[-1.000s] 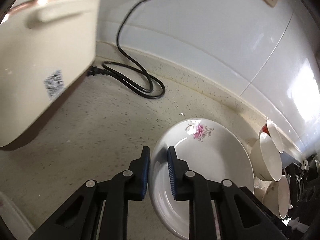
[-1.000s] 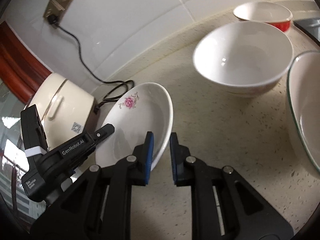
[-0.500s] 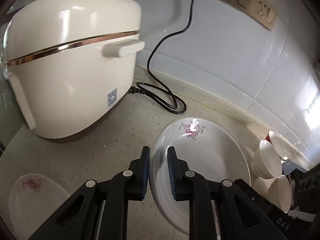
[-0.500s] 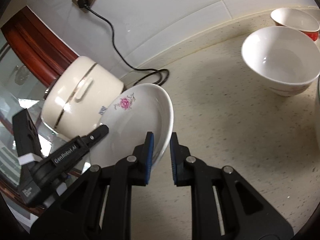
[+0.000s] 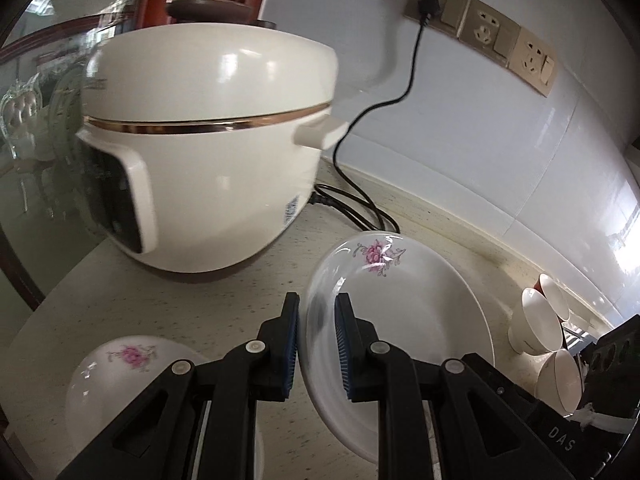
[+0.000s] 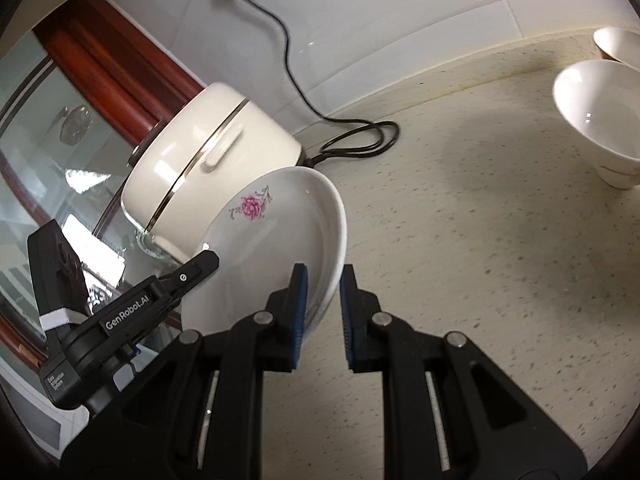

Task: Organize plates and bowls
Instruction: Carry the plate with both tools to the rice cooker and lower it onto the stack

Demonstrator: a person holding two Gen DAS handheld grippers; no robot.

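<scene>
**Both grippers pinch one flowered plate above the counter**

The left gripper points forward and downward, its blue pads pressed on the near-left rim of the flowered plate. The right gripper angles down likewise and clamps the same plate at its right rim, so the plate hangs tilted between the two tools, its pink flower toward 12 o'clock. In the right wrist view the left gripper's black body reaches in from 8 o'clock to the plate's far edge.

The speckled counter lies open to the right of the plate, from 1 to 5 o'clock in the right wrist view. At the back it ends at a white tiled wall. To the left it stops at a curved edge beside a glass pane with a red-brown wooden frame.

A cream rice cooker stands close behind the plate at 10 to 11 o'clock, filling that side. Its black cord coils on the counter at 12 o'clock and climbs to a wall socket strip. A second flowered plate rests on the counter at 8 o'clock under the left gripper. A white bowl sits at 2 o'clock in the right wrist view, with another bowl just behind it, and a third bowl shows at 4 o'clock in the left wrist view.
</scene>
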